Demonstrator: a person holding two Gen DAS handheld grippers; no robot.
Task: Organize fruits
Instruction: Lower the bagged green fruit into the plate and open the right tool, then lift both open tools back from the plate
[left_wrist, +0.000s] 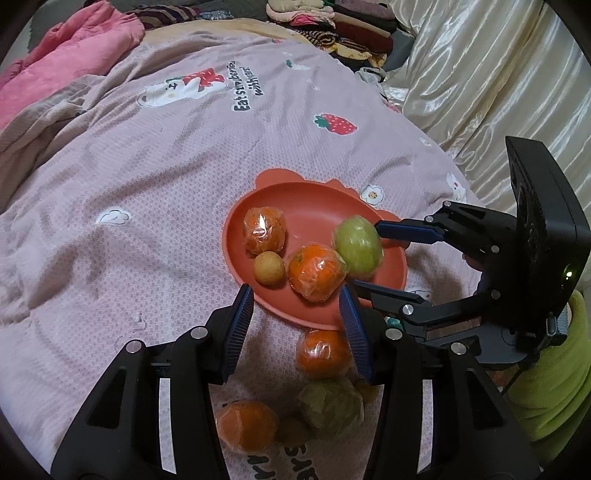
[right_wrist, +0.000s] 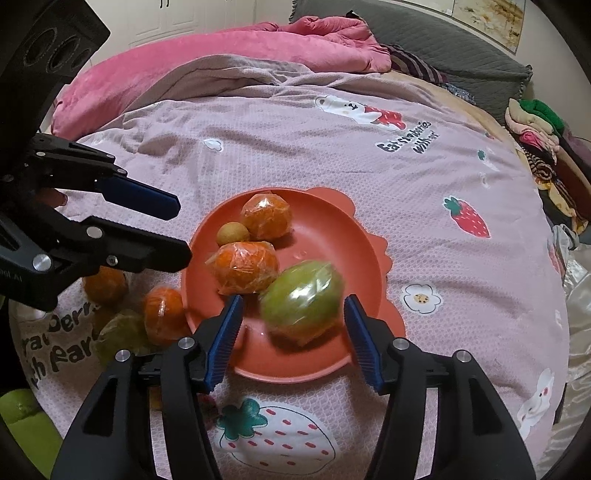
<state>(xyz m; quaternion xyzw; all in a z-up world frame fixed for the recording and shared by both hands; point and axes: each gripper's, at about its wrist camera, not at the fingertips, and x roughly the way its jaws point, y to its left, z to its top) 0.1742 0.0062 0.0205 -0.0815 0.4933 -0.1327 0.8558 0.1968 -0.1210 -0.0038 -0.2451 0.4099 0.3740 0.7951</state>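
Note:
A red plate lies on the pink strawberry-print blanket. It holds two plastic-wrapped oranges and a small brown round fruit. A wrapped green fruit looks blurred over the plate's near side, between the fingers of my right gripper; a gap shows at each pad, so that gripper is open. My left gripper hovers open at the plate's edge, holding nothing. Beside the plate lie two more oranges and a green fruit.
A pink quilt is bunched at the far side of the bed. Folded clothes are stacked at one corner, beside a shiny cream curtain. A lime-green sleeve shows behind the right gripper.

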